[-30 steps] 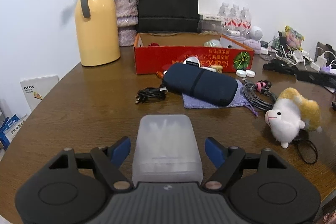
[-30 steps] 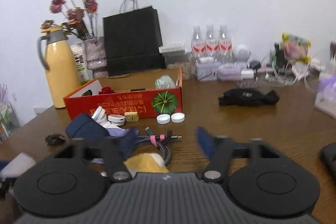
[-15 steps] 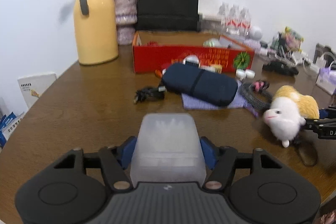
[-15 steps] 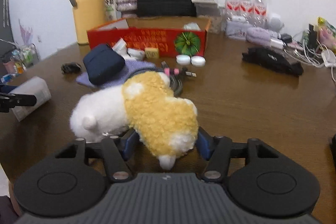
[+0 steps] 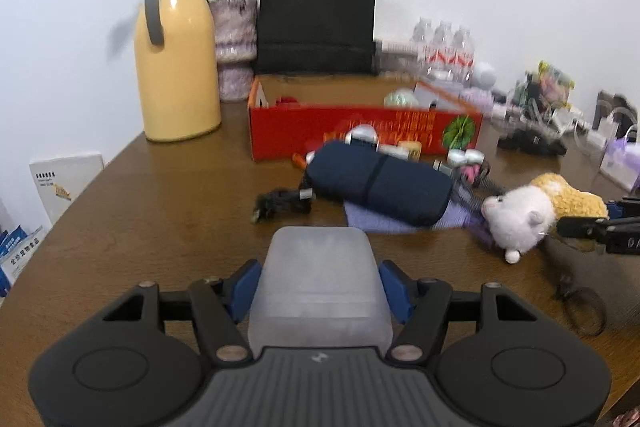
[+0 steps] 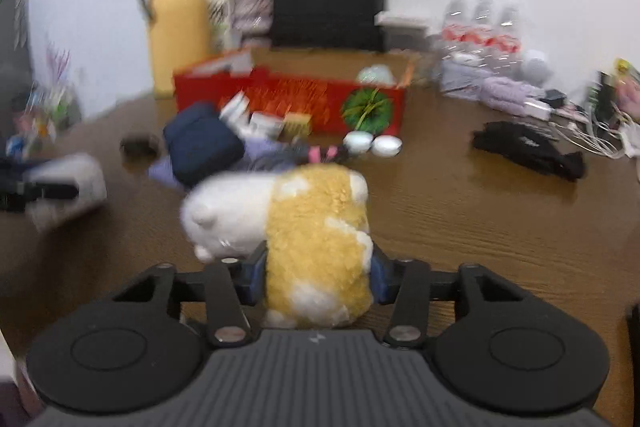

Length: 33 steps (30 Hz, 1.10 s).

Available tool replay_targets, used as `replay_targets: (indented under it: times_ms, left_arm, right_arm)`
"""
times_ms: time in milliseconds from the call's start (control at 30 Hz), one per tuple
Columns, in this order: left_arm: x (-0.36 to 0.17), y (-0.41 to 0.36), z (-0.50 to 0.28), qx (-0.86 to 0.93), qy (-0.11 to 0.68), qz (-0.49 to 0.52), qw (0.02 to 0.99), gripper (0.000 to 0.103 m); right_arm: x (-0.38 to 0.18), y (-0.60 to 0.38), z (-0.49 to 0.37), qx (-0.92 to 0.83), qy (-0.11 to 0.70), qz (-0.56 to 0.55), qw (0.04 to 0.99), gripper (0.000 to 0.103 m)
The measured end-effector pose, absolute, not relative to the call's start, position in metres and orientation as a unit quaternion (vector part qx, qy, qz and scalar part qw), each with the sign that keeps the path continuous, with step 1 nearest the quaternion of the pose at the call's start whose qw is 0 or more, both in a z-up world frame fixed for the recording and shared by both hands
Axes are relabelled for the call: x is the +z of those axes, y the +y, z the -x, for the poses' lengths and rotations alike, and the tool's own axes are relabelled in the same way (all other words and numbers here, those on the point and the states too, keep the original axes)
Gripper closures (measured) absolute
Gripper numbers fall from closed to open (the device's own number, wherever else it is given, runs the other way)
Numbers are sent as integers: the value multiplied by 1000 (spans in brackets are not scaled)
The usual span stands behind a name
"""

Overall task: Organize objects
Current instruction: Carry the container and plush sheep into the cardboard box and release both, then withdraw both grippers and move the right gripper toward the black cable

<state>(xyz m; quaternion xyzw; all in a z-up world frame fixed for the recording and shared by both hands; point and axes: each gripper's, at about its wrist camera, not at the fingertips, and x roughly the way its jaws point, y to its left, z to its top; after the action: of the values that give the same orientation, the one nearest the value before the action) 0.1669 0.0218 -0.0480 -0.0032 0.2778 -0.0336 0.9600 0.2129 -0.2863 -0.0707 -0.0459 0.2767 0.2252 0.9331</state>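
The left hand-held gripper has its blue pads against both sides of a frosted plastic box, which sits near the front of the brown counter. The box looks stiff and light, with smooth walls that could slide in the pads, so a hold across its flat long sides, about midway along, seems soundest; how hard the pads press cannot be told. The right hand-held gripper is closing on a plush toy, a white and yellow animal lying to the right of the box, near a navy pouch. Its pads sit on either side of the yellow rear body, and the fur dents slightly there. The toy should be very light and soft, with no risk of breaking, but it will squash and may sag or swing at the white head end. A grip across the thick middle of the body would likely steady it better than the tail end. The open red box at the far side looks a likely place for both.
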Motion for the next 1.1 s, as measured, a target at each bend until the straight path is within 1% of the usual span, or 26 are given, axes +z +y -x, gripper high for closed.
replay_targets:
  times_ms: [67, 167, 267, 367, 400, 467, 567, 633, 667, 700, 733, 767, 800, 833, 900, 933, 967, 1033, 1100]
  left_arm:
    - [-34, 27, -170, -35, 259, 15, 965, 39]
    - [1, 36, -198, -49, 227, 42, 972, 39]
    - [36, 43, -266, -53, 224, 85, 969, 39]
    - [57, 42, -362, -36, 259, 116, 958, 39]
    - [57, 38, -394, -22, 267, 104, 958, 39]
    - [44, 25, -446, 4, 289, 44, 956, 39]
    - [7, 24, -493, 40, 345, 3, 938, 39]
    - [-11, 26, -498, 42, 358, 5, 933, 39]
    - [-17, 28, -498, 43, 359, 7, 932, 39]
    - [-22, 29, -496, 47, 357, 10, 933, 36]
    - [-25, 29, -494, 46, 354, 10, 934, 33]
    - [-23, 31, -492, 37, 352, 8, 935, 28]
    - [-21, 32, -490, 28, 349, 4, 937, 25]
    - [-17, 32, -486, 26, 345, 0, 938, 24]
    - [-4, 33, -479, 27, 335, -1, 942, 24]
    - [5, 35, -474, 27, 329, 0, 944, 24]
    - [17, 37, -468, 28, 321, 1, 947, 24]
    - [39, 38, -456, 27, 302, -1, 953, 23]
    - [59, 35, -435, 27, 275, -16, 961, 19]
  right_arm:
    - [-54, -292, -206, 214, 260, 16, 941, 56]
    - [-17, -299, -213, 212, 218, -31, 952, 56]
    - [15, -285, -258, 213, 197, -33, 956, 55]
    - [27, -260, -337, 217, 229, -34, 948, 55]
    - [27, -253, -367, 217, 249, -46, 943, 55]
    - [21, -231, -417, 197, 282, -39, 938, 55]
    - [4, -201, -462, 140, 315, 19, 939, 55]
    - [-10, -193, -474, 124, 332, 33, 935, 55]
    - [-16, -192, -475, 121, 336, 35, 933, 53]
    - [-22, -188, -475, 117, 338, 43, 933, 52]
    - [-27, -184, -474, 111, 340, 55, 932, 46]
    - [-31, -181, -474, 106, 340, 64, 932, 38]
    - [-33, -181, -473, 107, 337, 67, 933, 34]
    - [-32, -182, -470, 109, 332, 63, 935, 31]
    - [-20, -187, -466, 115, 318, 50, 940, 29]
    - [-9, -192, -462, 118, 307, 40, 944, 21]
    - [1, -195, -459, 120, 296, 34, 947, 17]
    - [24, -202, -451, 122, 274, 28, 954, 16]
    - [44, -209, -443, 122, 258, 21, 958, 15]
